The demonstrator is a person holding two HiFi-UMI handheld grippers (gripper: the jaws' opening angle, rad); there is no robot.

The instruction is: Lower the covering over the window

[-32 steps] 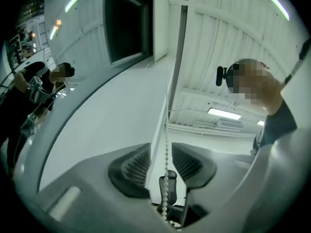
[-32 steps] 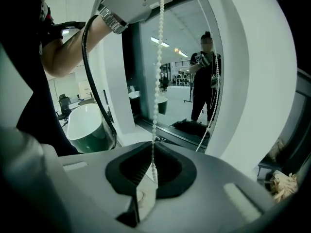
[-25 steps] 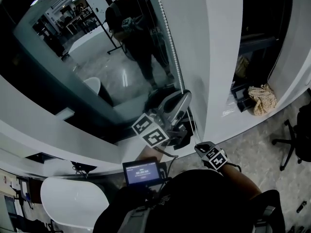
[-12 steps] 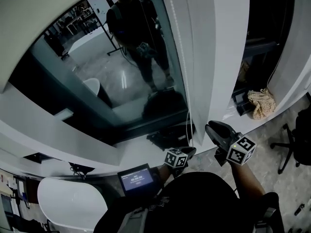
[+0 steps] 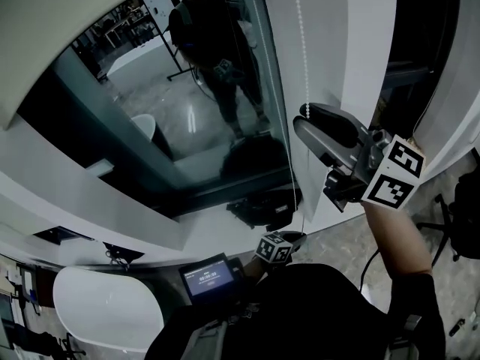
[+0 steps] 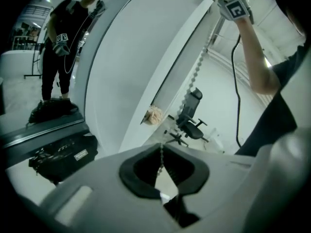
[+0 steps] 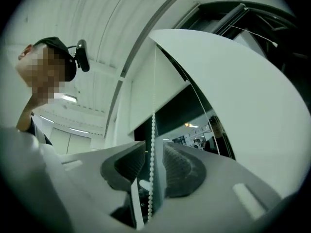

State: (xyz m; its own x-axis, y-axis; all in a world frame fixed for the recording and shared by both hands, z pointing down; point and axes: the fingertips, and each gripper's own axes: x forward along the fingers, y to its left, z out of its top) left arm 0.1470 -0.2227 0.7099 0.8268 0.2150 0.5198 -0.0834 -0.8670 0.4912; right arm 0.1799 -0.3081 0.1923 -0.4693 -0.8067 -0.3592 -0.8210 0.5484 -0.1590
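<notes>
Bead chain [image 5: 300, 43] hangs down the white frame at the window's right side, in the upper middle of the head view. The left gripper [image 6: 162, 149], low at centre there, is pinched tight on the chain's lower stretch. The right gripper [image 7: 153, 152], raised at middle right, has just been opening its jaws; they stand apart with the chain running loose between them. The white covering [image 5: 52, 21] fills the upper left corner above the dark window glass [image 5: 195, 111].

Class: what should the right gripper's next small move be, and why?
Probably close the right gripper on the white bead chain: its jaws have just been opening and stand apart with the chain between them, while the left gripper clamps it lower down.
</notes>
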